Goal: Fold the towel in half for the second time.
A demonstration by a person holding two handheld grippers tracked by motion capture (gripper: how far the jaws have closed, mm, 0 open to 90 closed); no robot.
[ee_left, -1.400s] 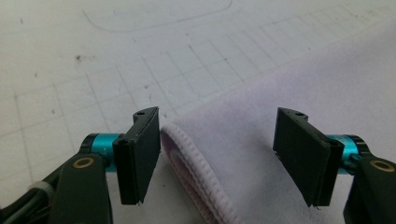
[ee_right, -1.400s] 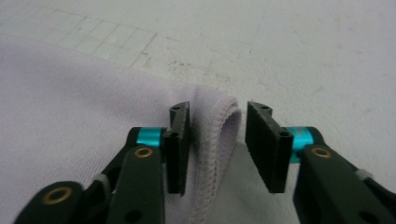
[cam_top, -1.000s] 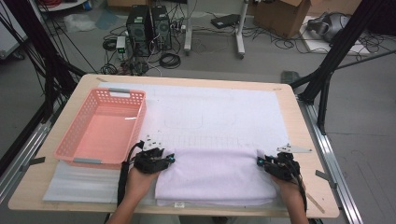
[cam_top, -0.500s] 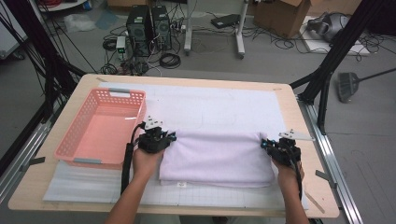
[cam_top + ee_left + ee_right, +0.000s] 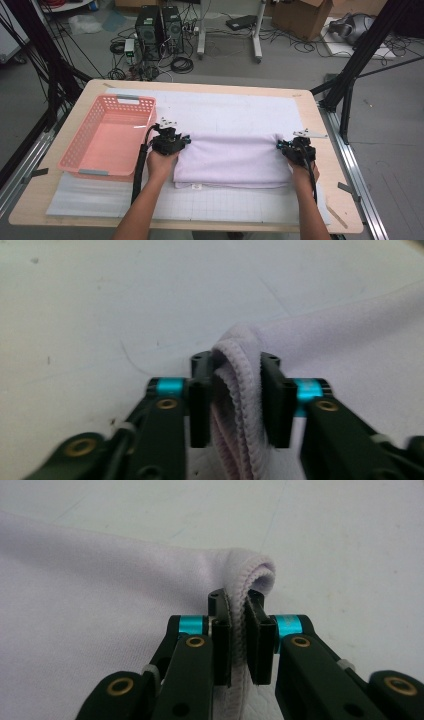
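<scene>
A pale lilac towel (image 5: 230,157) lies folded in a band on the white mat (image 5: 225,107) in the high view. My left gripper (image 5: 183,140) is at its far left corner. In the left gripper view the rounded fold of the towel (image 5: 237,390) sits loosely between the jaws of my left gripper (image 5: 235,385), which have just been opening. My right gripper (image 5: 280,145) is at the far right corner. In the right gripper view my right gripper (image 5: 239,622) is shut tight on the hemmed corner of the towel (image 5: 125,580).
A pink plastic basket (image 5: 107,140) stands on the left of the table, close beside my left hand. The wooden table edge (image 5: 330,150) runs just right of my right hand. Cables, computer cases and stands crowd the floor beyond the table.
Both hands have moved away from the person, carrying the towel's near edge over to its far edge. The towel now lies as a narrower folded band.
</scene>
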